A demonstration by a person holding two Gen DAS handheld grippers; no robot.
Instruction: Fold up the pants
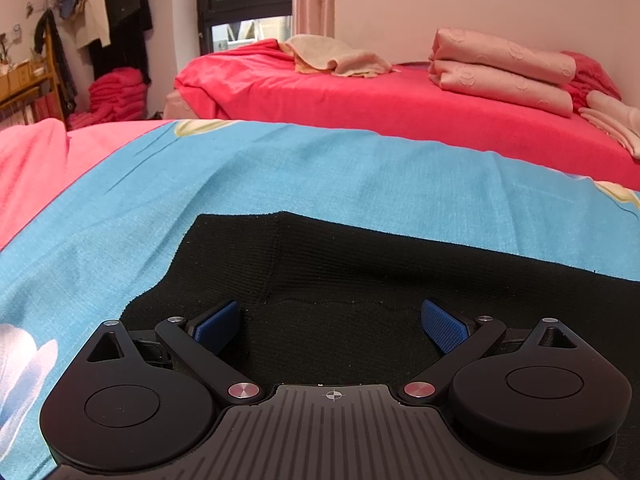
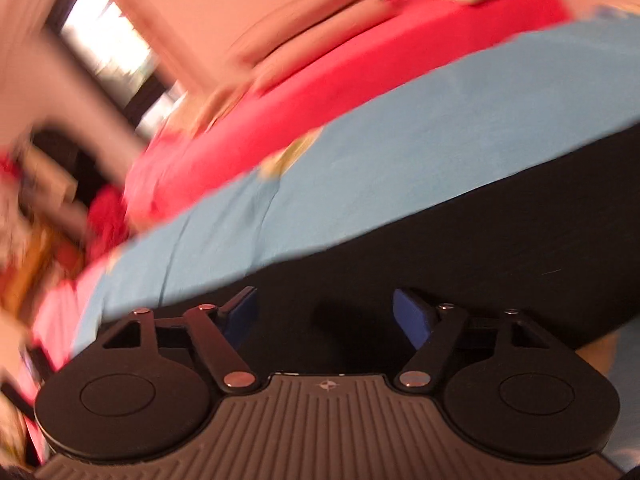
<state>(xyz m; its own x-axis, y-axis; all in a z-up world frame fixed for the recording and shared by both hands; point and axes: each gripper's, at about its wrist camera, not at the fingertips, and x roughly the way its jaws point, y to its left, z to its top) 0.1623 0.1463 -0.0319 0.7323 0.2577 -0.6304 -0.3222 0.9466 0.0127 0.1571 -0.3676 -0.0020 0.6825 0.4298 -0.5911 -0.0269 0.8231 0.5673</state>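
black pants (image 1: 360,272), ribbed knit, flat on a blue sheet (image 1: 280,176); long axis across the left wrist view, running off the right edge, near end squared off toward the left. left gripper (image 1: 330,326) over the fabric, jaws spread wide, blue pads (image 1: 218,326) clear of the cloth, nothing clamped. right gripper (image 2: 324,314), view blurred and tilted, jaws likewise apart above the pants (image 2: 480,240), gripping nothing.

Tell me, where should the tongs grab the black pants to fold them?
Probably at the near edge of the black pants, coming in low from the front. They lie flat on the blue sheet, so only an edge gives anything to pinch. The left tongs already stand open over the ribbed band there.
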